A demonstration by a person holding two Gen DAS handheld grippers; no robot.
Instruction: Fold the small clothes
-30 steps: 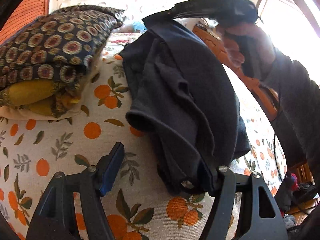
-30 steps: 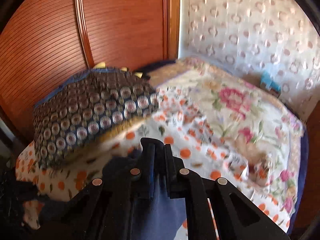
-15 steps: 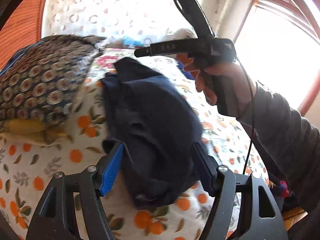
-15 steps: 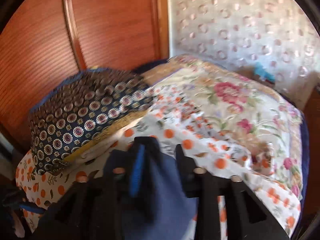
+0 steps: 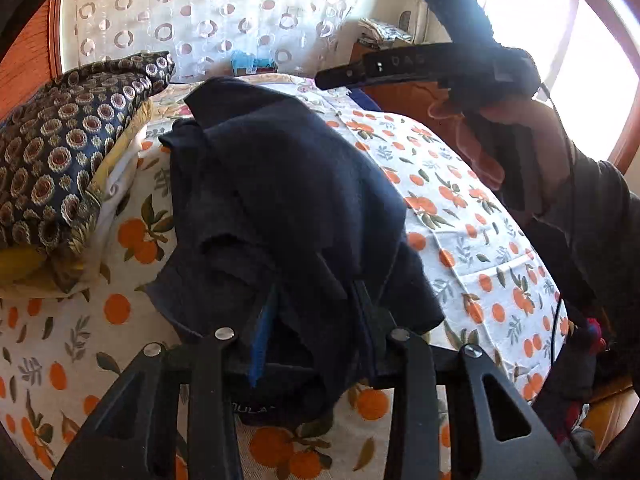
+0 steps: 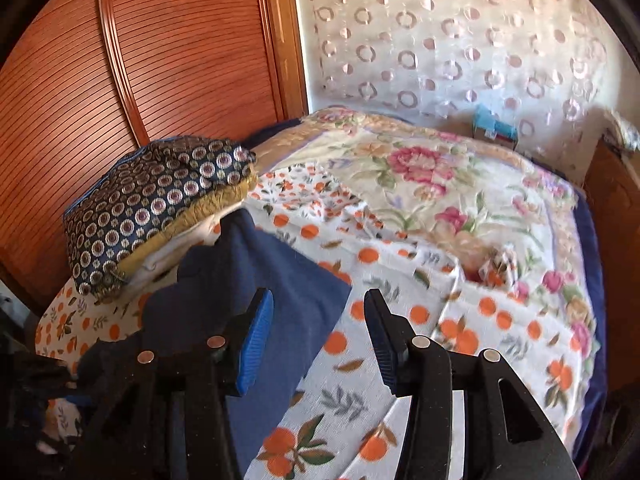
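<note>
While the left tool (image 5: 310,316) pinches the bunched navy garment (image 5: 288,200) on the bed (image 5: 460,216), the right tool (image 6: 318,320) hangs spread just beside that garment.

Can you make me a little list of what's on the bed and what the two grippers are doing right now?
bed cover: white sheet with oranges, flowery blanket behind it
clothing being folded: dark blue garment, bunched on the sheet
pile beside it: folded clothes, patterned piece on top
left gripper: closed on the near edge of the garment
right gripper: open, holding nothing, garment lies just to its left
small blue box: at the far edge of the bed
</note>
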